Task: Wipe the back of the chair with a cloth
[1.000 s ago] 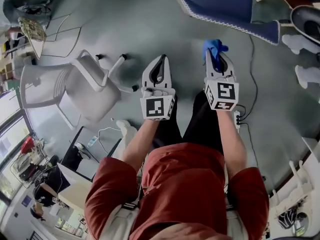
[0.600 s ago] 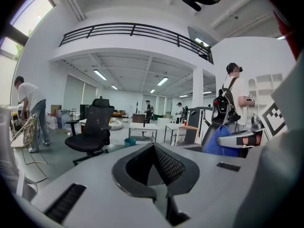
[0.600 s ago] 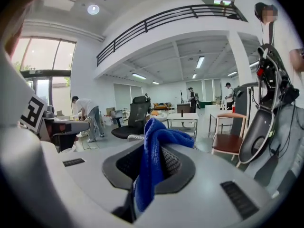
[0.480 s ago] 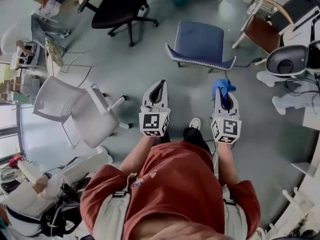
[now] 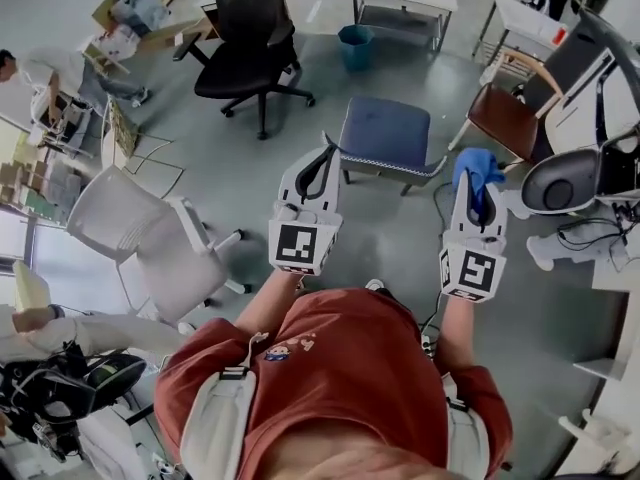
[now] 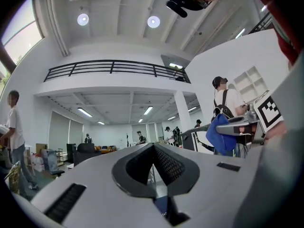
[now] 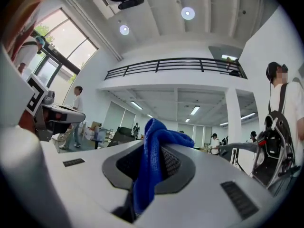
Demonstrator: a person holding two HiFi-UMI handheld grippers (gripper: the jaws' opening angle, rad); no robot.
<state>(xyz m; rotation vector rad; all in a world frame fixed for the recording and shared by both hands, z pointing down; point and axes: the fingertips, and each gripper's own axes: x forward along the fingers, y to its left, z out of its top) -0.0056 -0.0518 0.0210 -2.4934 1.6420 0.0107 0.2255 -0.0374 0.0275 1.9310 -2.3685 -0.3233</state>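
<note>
My right gripper is shut on a blue cloth, which bunches out above the closed tips; the right gripper view shows the cloth hanging down between the jaws. My left gripper is shut with nothing in it, its tips meeting in the left gripper view. Both are held up in the air, level with each other. A blue padded chair stands on the floor ahead, between the two grippers. From the left gripper view, the cloth shows off to the right.
A black office chair stands ahead left, with a teal bin beside it. A white chair is at the left, a brown chair ahead right. Desks and equipment line the right side. People stand around the hall.
The view has swung forward, so the blue chair now lies farther ahead between the grippers. The right gripper has drifted right with the cloth. Both stay shut.
</note>
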